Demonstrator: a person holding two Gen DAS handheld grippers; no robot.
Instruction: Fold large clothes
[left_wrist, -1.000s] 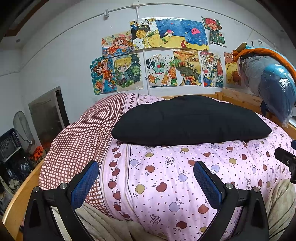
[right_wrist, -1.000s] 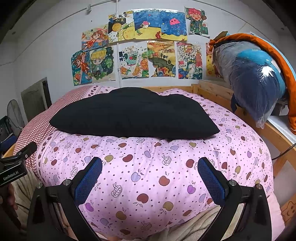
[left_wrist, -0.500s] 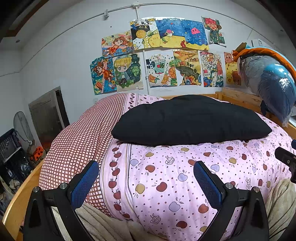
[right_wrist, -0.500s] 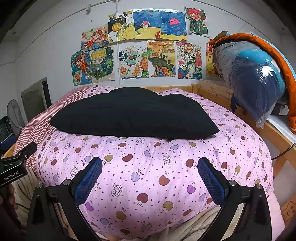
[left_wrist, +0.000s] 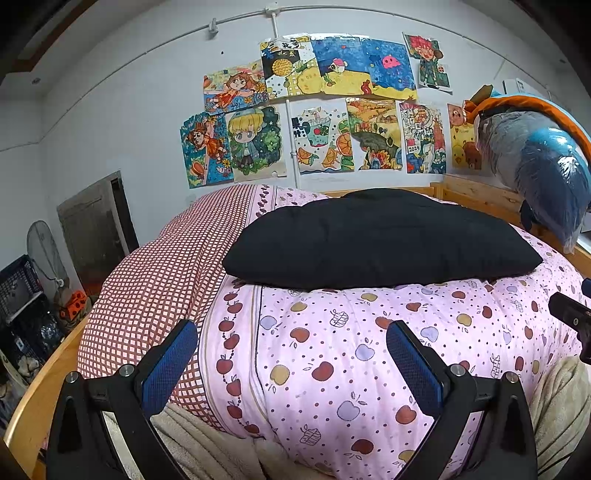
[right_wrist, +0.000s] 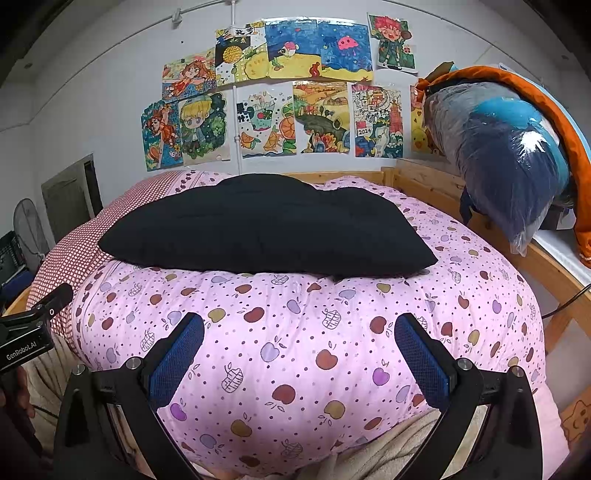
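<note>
A pink apple-print quilt (left_wrist: 369, 350) is heaped across the wooden bed frame (right_wrist: 424, 181), with a red-checked side (left_wrist: 155, 280) showing at its left, and on top of this mound lies the folded black garment (left_wrist: 380, 240), seen from the other wrist view as well (right_wrist: 266, 229), flat and well beyond both tools. The left gripper (left_wrist: 291, 354) and the right gripper (right_wrist: 299, 350) each hover before the quilt's near face with blue-padded fingers spread wide and nothing between them.
</note>
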